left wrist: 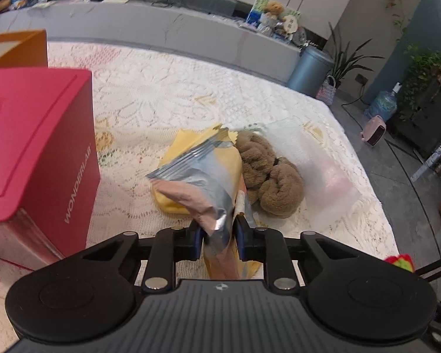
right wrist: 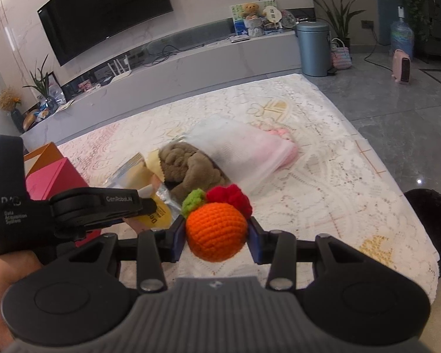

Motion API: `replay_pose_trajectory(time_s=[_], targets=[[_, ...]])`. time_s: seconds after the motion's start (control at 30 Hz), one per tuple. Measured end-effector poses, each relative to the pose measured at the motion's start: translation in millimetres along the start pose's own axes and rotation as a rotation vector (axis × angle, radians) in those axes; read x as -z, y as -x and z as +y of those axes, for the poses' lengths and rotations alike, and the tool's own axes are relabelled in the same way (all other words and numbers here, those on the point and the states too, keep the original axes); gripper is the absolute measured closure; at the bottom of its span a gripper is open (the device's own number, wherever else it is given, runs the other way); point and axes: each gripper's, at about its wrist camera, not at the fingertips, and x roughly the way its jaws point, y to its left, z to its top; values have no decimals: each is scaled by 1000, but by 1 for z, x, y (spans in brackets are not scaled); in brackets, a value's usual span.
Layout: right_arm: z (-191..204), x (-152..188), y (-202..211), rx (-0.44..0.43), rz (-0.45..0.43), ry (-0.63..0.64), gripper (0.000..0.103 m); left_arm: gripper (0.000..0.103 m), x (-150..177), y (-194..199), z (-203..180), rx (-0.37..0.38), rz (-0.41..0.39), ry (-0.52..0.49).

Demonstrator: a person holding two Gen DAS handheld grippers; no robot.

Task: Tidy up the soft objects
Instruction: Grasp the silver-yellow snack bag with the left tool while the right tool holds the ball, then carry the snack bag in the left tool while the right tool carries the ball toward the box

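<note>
My left gripper [left wrist: 218, 236] is shut on a yellow and silver foil snack packet [left wrist: 203, 182], held above the lace-covered table [left wrist: 150, 94]. It also shows in the right wrist view [right wrist: 144, 206] at left. My right gripper [right wrist: 216, 235] is shut on an orange crocheted fruit [right wrist: 216, 231] with green and red knitted tops. A brown plush towel [left wrist: 270, 176] lies on the table beyond the packet, also in the right wrist view [right wrist: 191, 164]. A white mesh bag [right wrist: 244, 153] with something pink inside lies beside it.
A red box marked WONDERLAB [left wrist: 38, 147] stands at the left, with an orange paper bag [left wrist: 17, 48] behind it. A grey bench [right wrist: 191, 61], a bin [right wrist: 313, 48] and a pink heater [right wrist: 401, 66] lie beyond the table.
</note>
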Motion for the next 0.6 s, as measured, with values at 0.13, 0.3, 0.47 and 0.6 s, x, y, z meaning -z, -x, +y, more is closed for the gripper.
replay_pose_trajectory(time_s=[0.13,0.3,0.47,0.6], targets=[[2,-1,4,6,-6,-4,61,80,-1,12,-1,39,-10,-15],[9,-4,18,4,-60,1,61,80,-15,34,0,123,-18,-22],[26,-6,24,21,-79,50,61,80,-32,64,8,168,-70,-61],[41,-8,26,13,-84,85,61,80,-43,86,20,181,-82,-110]])
